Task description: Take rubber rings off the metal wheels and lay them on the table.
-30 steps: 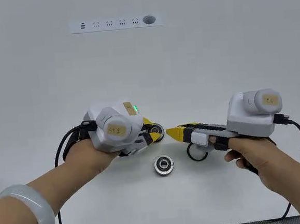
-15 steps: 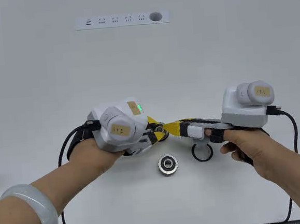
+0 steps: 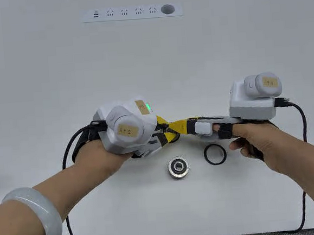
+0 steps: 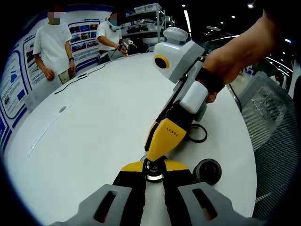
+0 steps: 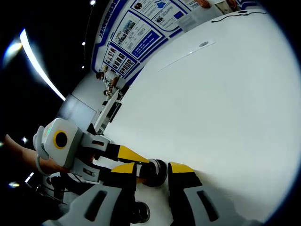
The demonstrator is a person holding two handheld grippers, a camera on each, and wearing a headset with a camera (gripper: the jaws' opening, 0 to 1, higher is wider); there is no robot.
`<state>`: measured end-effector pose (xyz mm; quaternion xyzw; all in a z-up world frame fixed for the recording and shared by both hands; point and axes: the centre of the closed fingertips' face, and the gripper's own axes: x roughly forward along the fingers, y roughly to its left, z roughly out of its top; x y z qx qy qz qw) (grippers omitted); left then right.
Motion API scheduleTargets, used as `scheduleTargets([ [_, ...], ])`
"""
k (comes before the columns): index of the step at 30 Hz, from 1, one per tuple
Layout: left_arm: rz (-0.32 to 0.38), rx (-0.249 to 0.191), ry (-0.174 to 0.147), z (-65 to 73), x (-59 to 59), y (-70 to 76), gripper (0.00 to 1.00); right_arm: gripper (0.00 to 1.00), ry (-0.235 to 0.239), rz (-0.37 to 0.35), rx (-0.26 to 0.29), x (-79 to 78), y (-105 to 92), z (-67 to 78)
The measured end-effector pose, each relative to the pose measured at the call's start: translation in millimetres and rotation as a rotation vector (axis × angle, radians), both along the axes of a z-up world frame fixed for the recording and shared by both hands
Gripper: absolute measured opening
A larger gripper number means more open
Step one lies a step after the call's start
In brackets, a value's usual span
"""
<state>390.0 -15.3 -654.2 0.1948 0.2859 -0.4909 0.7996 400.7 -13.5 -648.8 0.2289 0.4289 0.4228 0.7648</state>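
The left gripper (image 4: 154, 165) clamps the metal wheel (image 4: 151, 170) over the table (image 3: 141, 59) while the right gripper (image 5: 153, 168) stands parted astride its rubber ring (image 5: 160, 172), likely soft, stretchy and grippy, best pinched at the outer edge.

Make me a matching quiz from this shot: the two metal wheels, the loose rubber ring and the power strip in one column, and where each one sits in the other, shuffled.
1. higher wheel in the head view
2. lower wheel
3. rubber ring
4. power strip

A. far edge of the table
B. clamped in the left gripper
C. flat on the table by the right hand
D. on the table, just left of the ring

Pairs: 1-B, 2-D, 3-C, 4-A
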Motion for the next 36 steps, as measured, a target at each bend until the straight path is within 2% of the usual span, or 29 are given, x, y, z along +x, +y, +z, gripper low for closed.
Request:
scheduleTargets([
  [4, 0.0, -0.003, 0.002, -0.1, 0.1, 0.3, 0.13, 0.28, 0.026, 0.026, 0.005, -2.8, 3.3, -1.9],
  [12, -0.001, -0.009, 0.003, 0.1, 0.1, 0.1, 0.13, 0.28, 0.048, 0.089, -0.002, -8.2, 6.4, -3.6],
  [17, -0.002, -0.012, 0.004, 0.4, 0.0, 0.1, 0.13, 0.28, 0.06, 0.103, 0.001, -8.3, 6.7, -2.7],
  [25, 0.0, -0.014, 0.003, 0.6, -0.2, 0.4, 0.13, 0.26, 0.111, 0.102, 0.015, -10.4, 3.6, -3.3],
  [36, 0.0, -0.014, 0.003, 0.9, -0.3, 0.6, 0.13, 0.26, 0.108, 0.11, 0.017, -14.3, 0.9, -0.3],
])
